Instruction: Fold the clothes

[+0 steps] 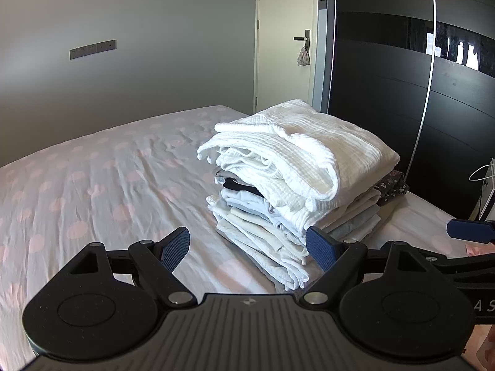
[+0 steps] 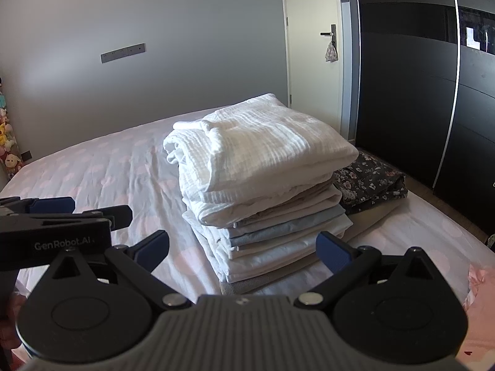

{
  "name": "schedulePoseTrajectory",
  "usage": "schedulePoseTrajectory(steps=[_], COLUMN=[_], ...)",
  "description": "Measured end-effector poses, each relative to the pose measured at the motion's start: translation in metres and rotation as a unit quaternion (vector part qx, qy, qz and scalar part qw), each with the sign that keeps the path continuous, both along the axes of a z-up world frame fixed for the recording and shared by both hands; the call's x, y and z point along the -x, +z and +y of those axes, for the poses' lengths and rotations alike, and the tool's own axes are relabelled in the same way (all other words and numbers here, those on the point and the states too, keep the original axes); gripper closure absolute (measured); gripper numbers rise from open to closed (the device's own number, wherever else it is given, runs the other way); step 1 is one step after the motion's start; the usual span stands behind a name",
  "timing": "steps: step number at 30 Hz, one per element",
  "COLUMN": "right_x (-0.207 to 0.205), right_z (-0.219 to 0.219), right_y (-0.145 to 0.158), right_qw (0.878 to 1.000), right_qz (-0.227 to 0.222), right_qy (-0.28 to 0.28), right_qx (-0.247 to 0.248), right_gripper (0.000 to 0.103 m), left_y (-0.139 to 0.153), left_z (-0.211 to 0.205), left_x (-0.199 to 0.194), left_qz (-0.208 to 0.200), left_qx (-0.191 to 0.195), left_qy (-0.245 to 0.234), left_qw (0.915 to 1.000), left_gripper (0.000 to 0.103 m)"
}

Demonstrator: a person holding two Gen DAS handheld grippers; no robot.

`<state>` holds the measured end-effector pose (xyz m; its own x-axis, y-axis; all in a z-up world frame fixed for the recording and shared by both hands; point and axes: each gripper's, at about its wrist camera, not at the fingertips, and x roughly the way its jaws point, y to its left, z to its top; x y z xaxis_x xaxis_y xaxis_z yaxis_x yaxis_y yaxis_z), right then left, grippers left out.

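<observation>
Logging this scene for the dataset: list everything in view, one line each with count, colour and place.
stack of folded clothes: one, white and pale grey-blue, on the bed
floral garment: one, dark, behind the stack
pink cloth: one, near right bed edge
bed: one, pink-dotted sheet
door: one, cream, small pouch hanging on its handle
wardrobe: one, black, right
plush toys: several, colourful, far left
left gripper: open
right gripper: open
</observation>
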<state>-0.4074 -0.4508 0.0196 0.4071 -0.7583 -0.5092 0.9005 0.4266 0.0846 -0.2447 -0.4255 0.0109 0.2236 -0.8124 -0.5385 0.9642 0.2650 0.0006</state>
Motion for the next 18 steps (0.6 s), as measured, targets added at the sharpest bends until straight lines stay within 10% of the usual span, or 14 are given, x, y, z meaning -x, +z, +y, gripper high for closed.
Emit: schedulePoseTrajectory(steps=[18], right_x=[-0.0016], right_z=[0.0005], right_y=[-0.0013], right_qw=[1.000], right_qz=[0.009], right_qy=[0.001], right_qx=[0.000], right_gripper=[0.001], left_y=[-0.0019], left_z=[0.0003], left_x=[0.0006], left_qz=[0.000], left_qx=[-0.003], left_qy=[-0.002], left_qw=[1.0000], left_gripper=[0.024])
